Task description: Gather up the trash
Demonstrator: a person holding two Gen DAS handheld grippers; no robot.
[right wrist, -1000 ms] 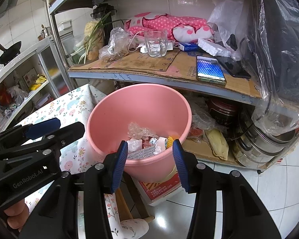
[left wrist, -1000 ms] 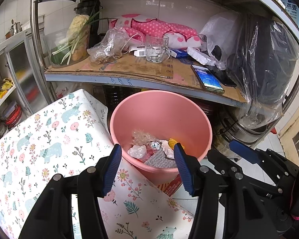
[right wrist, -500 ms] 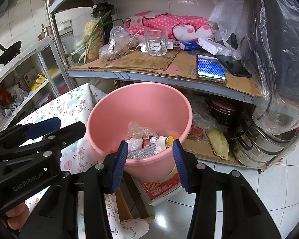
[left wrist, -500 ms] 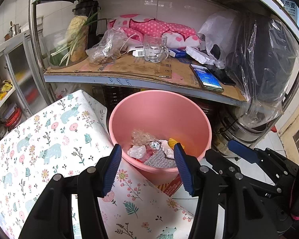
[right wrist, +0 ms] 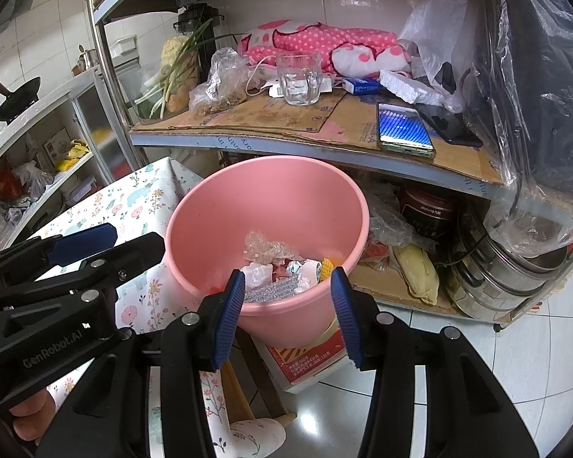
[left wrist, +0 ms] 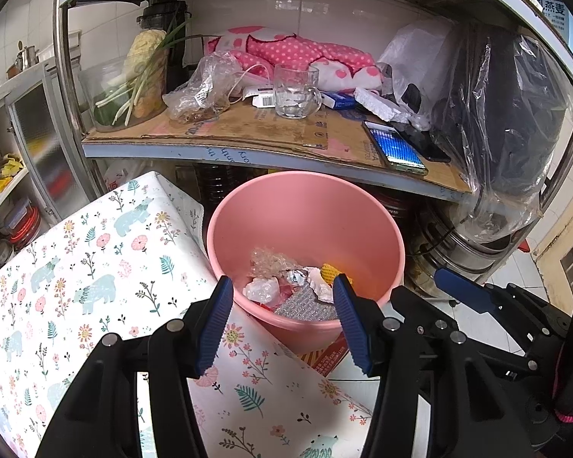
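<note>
Facing cluttered kitchen shelving: hovering both hand-held grippers, left [left wrist: 282, 318] and right [right wrist: 288, 311], parted and empty, over round pink plastic bucket [left wrist: 363, 229]; crumpled wrappers and foil trash [left wrist: 290, 286] lying inside, directly ahead and below.

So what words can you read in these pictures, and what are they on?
"GenRobot.AI": on the black left gripper, seen from the right wrist.
"Joyoung": on the dark red cooker under the shelf.
"燕麦": on the blue box on the top shelf.
Red carton under the pink plastic bucket: print too small.
Cardboard shelf liner: print upside down and unreadable.
</note>
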